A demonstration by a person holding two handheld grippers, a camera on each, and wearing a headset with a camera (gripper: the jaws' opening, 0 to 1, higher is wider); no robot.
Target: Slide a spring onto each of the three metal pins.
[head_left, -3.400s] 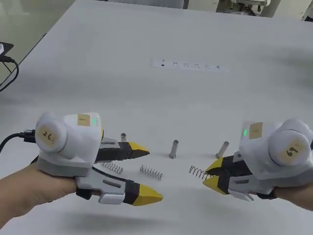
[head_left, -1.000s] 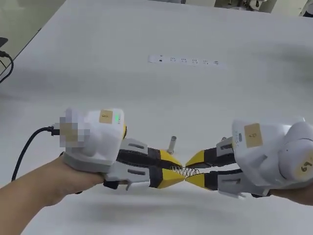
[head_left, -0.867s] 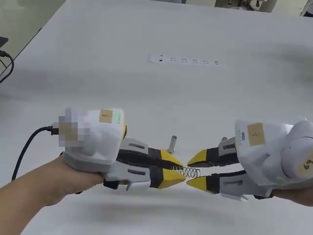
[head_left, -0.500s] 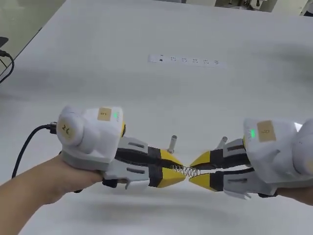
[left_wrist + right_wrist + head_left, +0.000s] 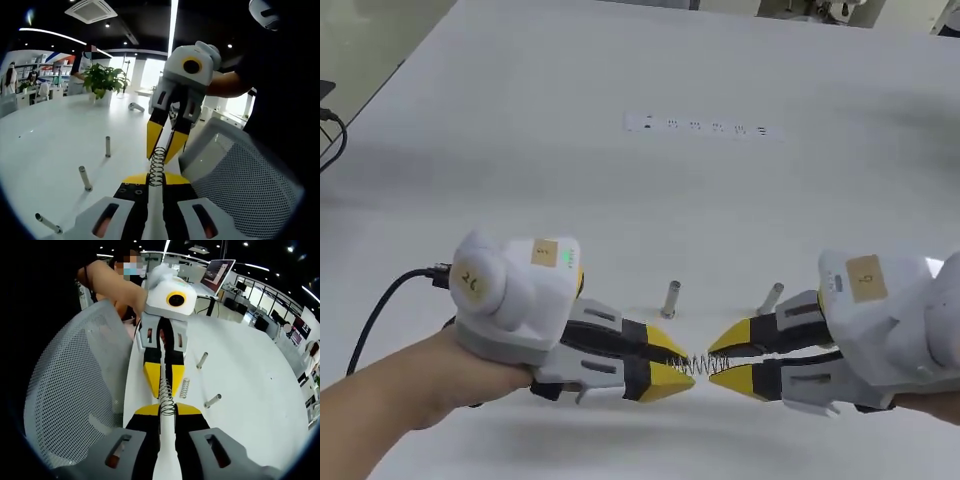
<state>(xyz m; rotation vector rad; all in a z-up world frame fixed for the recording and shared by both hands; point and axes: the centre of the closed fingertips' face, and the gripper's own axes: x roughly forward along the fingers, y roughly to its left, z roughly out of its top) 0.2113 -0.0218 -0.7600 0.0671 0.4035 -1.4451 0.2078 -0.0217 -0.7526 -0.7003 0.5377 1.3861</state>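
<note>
**One spring gripped at both ends, above the table**

The spring (image 5: 699, 365) lies level in the air between the two grippers, which meet tip to tip over the near part of the white table (image 5: 520, 130). The left gripper (image 5: 682, 368) has its yellow-tipped jaws closed on the spring's left end. In the right gripper view these jaws sit tight on either side of the coil. The right gripper (image 5: 717, 364) takes the spring's other end. Its jaws are drawn in against the coil from both sides, with a narrow gap showing between them behind the tips. Only a short run of coils is bare between the two pairs of tips.

Two metal pins stand upright on the table just beyond the spring. The nearer pin (image 5: 672, 298) is a little to the spring's left, and the farther pin (image 5: 773, 297) is off to its right. In the left gripper view a third pin (image 5: 47, 223) sits at the edge of the picture, on the same side of the spring as the other two. I cannot tell whether it stands or lies.

A second spring (image 5: 184, 387) lies loose on the table close beside the held spring, on the side where the pins are.

A white power strip (image 5: 695, 126) lies well beyond the spring, toward the far part of the table. A black cable (image 5: 375, 320) trails from the left gripper's body, away from the spring. A mesh chair back (image 5: 235, 170) is on the spring's near side, by the person.
</note>
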